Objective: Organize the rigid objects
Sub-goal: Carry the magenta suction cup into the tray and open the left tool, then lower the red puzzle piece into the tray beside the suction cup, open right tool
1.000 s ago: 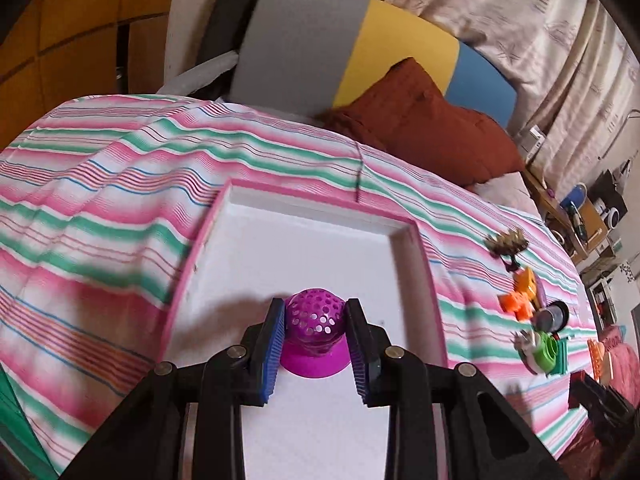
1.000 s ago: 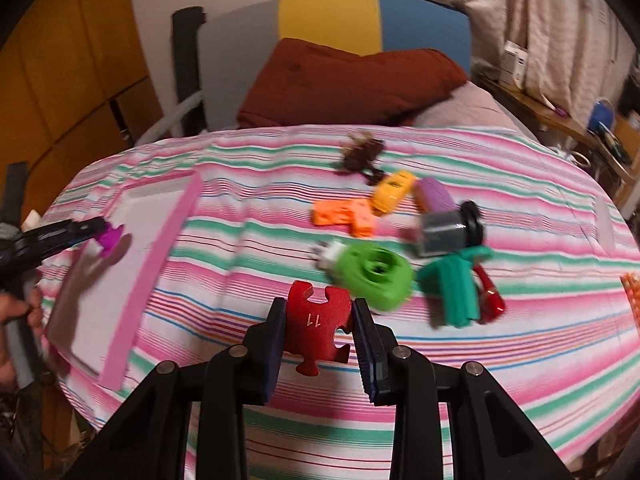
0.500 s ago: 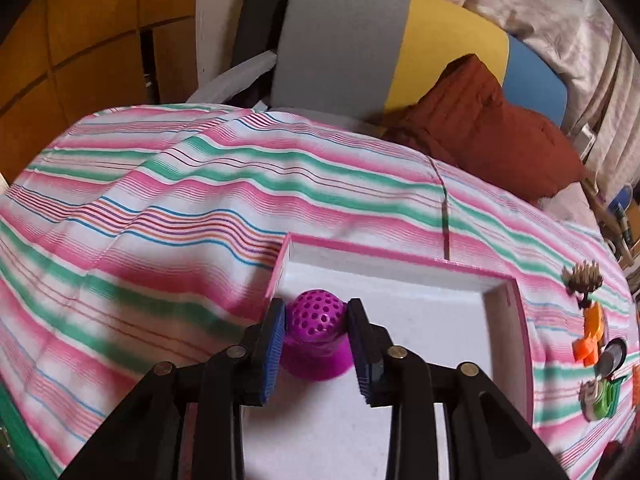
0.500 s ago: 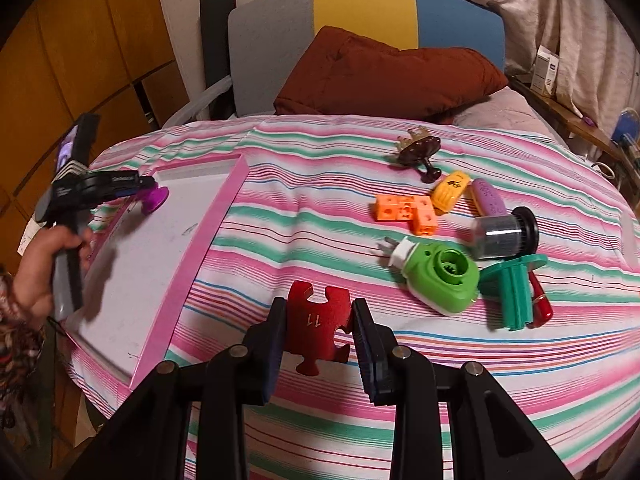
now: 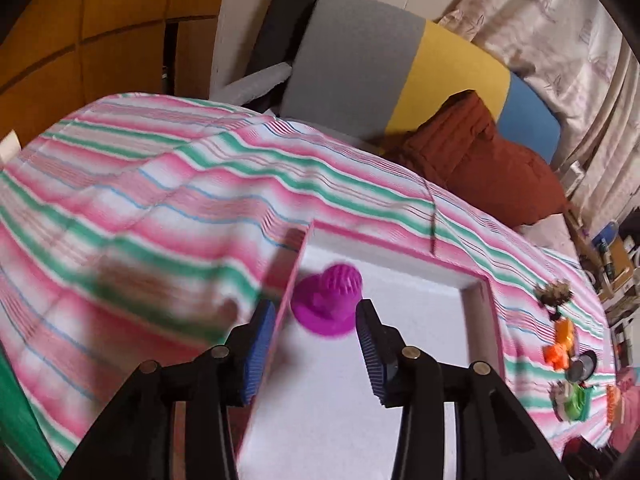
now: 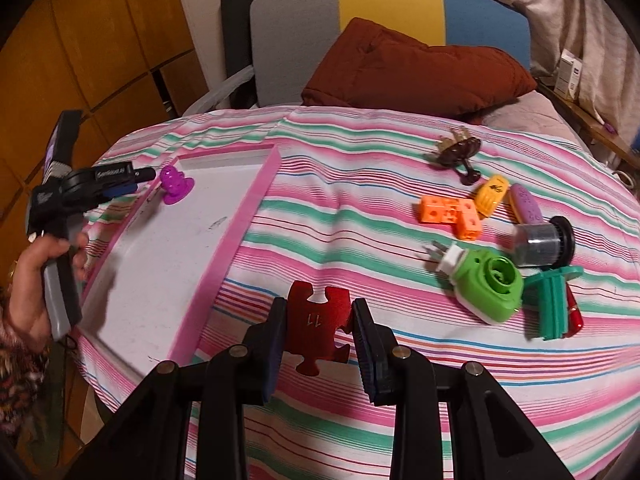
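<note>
A magenta perforated toy (image 5: pixel 328 304) lies in the far left corner of the white tray with a pink rim (image 5: pixel 384 246). My left gripper (image 5: pixel 316 340) is open just behind it, its left finger over the tray's left rim. In the right wrist view the toy (image 6: pixel 175 184) sits in the tray (image 6: pixel 236 236), just ahead of the left gripper (image 6: pixel 132 182). My right gripper (image 6: pixel 320 322) is shut on a red puzzle piece (image 6: pixel 316 322) marked 11, held above the striped bedspread right of the tray.
Loose items lie on the bedspread at right: an orange block (image 6: pixel 450 214), a yellow piece (image 6: pixel 491 194), a purple piece (image 6: pixel 526 208), a grey jar (image 6: pixel 542 240), a green plug device (image 6: pixel 488 284), a teal piece (image 6: pixel 552 304), a brown comb-like piece (image 6: pixel 460 152). A brown pillow (image 6: pixel 412 68) lies behind.
My left gripper has opened and let go of the magenta toy, which now lies in the tray corner. My right gripper still holds the red puzzle piece.
</note>
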Motion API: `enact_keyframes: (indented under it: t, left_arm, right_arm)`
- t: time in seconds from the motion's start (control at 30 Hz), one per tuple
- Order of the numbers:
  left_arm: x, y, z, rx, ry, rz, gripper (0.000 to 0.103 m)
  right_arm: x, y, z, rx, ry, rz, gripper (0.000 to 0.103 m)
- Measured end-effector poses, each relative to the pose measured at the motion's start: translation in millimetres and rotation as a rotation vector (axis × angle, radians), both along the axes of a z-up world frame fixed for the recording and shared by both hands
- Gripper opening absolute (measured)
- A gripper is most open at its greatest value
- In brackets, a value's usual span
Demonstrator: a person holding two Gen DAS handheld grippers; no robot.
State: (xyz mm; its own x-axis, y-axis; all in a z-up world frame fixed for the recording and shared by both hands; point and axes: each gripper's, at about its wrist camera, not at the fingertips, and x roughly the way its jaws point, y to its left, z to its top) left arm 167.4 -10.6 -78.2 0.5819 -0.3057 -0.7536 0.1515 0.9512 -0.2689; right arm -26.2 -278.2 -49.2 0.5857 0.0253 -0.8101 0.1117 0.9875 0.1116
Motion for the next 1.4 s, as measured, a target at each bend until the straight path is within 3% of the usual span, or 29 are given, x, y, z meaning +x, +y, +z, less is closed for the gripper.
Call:
enact_keyframes:
  t: [0.27,0.5,1.0,1.2,1.27,1.3,1.33,1.4]
  left_arm:
    - [-54,5,-9,-0.062,0.040,-0.044,0.042]
    - [-89,3,-5,-0.026,0.017,-0.087,0.042]
    - [-117,23,-1,-0.005,0.007,-0.089,0.042]
    - [-124,26,-3,-0.002,0.016,-0.087,0.042]
    - [-125,28,-4,-0.001,0.020,-0.086,0.042]
    - [-127,28,-5,-0.002,0.020,-0.086,0.042]
    - [-128,30,-4,-0.003,0.020,-0.083,0.042]
    - [-128,30,-4,-0.011,0.020,-0.077,0.042]
  right_arm:
    - [27,25,0,0.060,0.003,0.064,0.032]
    - [84,57,2,0.101,-0.019,0.141,0.033]
    - [185,111,-25,0.004,0.055,0.222,0.033]
    - [212,121,-33,-0.046,0.038,0.221,0.033]
    - [217,119,-36,-0.029,0.048,0.223,0.038]
    - [216,119,-36,-0.031,0.045,0.218,0.050]
    - [213,116,-34,-0.034,0.024,0.210,0.054]
    - [208,113,-31,-0.028,0.003,0.208,0.055]
